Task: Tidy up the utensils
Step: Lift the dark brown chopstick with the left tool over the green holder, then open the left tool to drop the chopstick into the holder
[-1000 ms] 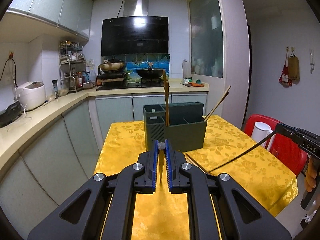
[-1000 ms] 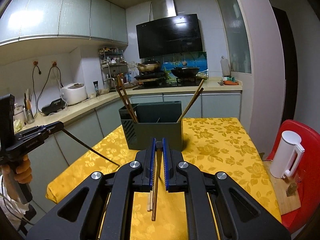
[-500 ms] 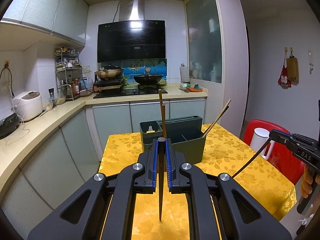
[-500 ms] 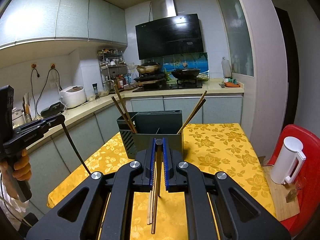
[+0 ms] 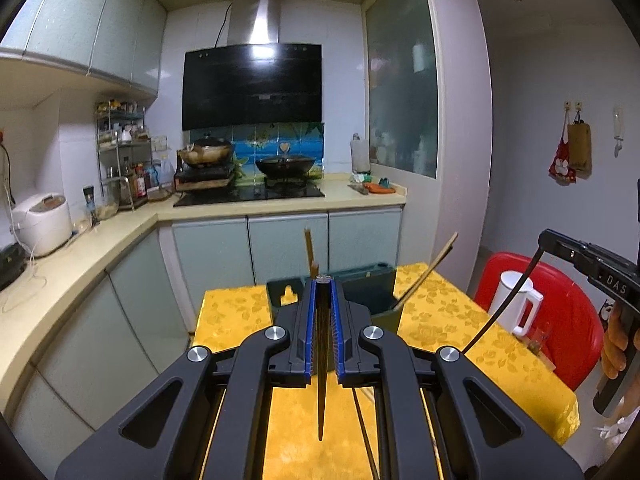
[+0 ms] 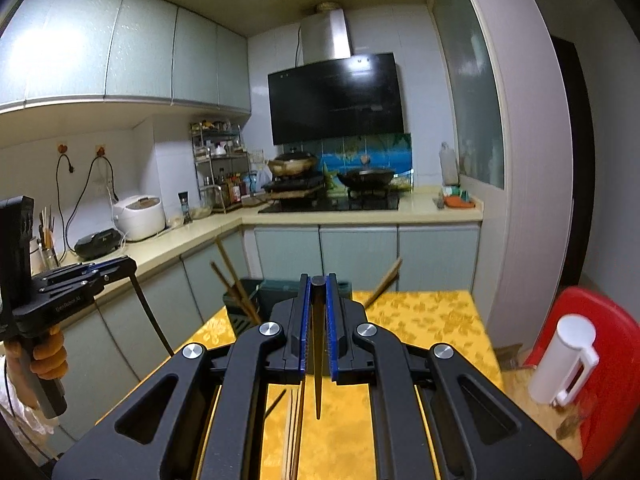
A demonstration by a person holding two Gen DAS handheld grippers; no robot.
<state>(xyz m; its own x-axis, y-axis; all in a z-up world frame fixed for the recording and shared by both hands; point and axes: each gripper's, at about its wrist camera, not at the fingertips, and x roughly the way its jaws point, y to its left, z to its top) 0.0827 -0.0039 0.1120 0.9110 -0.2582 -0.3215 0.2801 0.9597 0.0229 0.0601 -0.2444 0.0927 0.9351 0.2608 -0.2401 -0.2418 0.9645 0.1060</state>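
My left gripper point(image 5: 322, 280) is shut on a dark chopstick point(image 5: 321, 400) that hangs point down above the yellow table point(image 5: 440, 320). My right gripper point(image 6: 319, 278) is shut on another dark chopstick point(image 6: 318, 380), also point down. It also shows at the right of the left wrist view point(image 5: 548, 240), with its chopstick point(image 5: 504, 304) slanting down. The left gripper shows at the left of the right wrist view point(image 6: 128, 266). The dark green utensil holder point(image 5: 368, 284) stands at the table's far end, mostly behind my fingers, with brown chopsticks point(image 5: 424, 276) leaning in it. The holder also shows in the right wrist view point(image 6: 256, 300).
More chopsticks lie on the table under my right gripper point(image 6: 294, 440). A white jug point(image 6: 564, 364) stands on a red chair point(image 6: 612, 360) at the right. The kitchen counter point(image 5: 80, 248) runs along the left and back, with a rice cooker point(image 5: 42, 224) and stove pans point(image 5: 285, 166).
Both grippers have risen and tilted up with their chopsticks. The holder now sits lower in both views, mostly hidden behind the fingers.
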